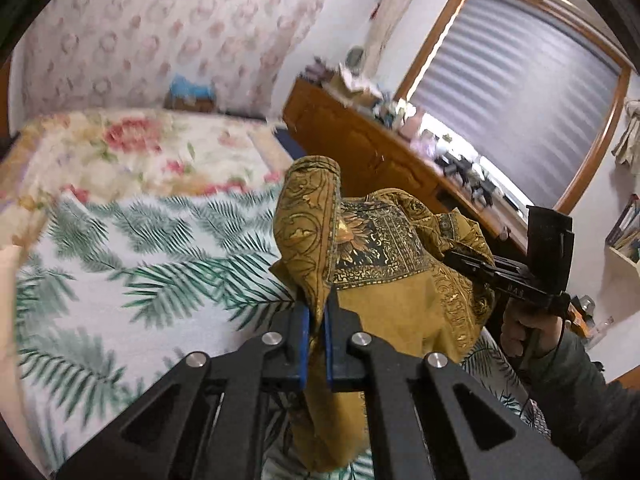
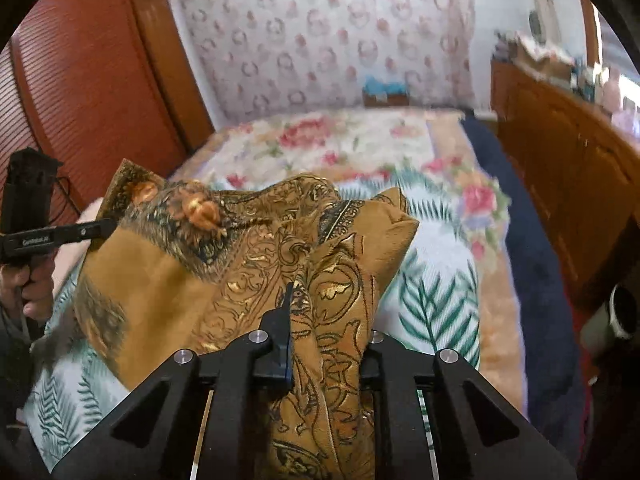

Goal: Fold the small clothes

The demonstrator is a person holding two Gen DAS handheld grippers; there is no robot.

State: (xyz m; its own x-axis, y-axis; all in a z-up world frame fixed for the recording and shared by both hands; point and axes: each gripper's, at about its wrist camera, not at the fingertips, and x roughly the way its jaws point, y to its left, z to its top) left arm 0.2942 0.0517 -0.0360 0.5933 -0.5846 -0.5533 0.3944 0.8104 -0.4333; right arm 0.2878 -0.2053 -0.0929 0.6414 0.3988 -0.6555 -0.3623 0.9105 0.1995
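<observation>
On the far left of the right wrist view stands a red-brown slatted wardrobe (image 2: 80,80), and beside it runs a wall hung with pale cloth printed in pink wreaths (image 2: 328,40). Below lies the bed (image 1: 120,264), spread with a white sheet of green palm fronds, with a floral quilt (image 1: 152,152) at its far end. A mustard-gold patterned cloth (image 1: 384,264) is held up over the bed, bunched between both tools. The left gripper (image 1: 316,316) has its blue-lined jaws pinched tight on a fold of the cloth. The right gripper (image 2: 326,320) has its jaws closed on another bunch, fabric draped over them. Further right, a cluttered wooden dresser (image 1: 360,144) runs along the bed, and a window with a wood-framed grey blind (image 1: 520,88) follows
</observation>
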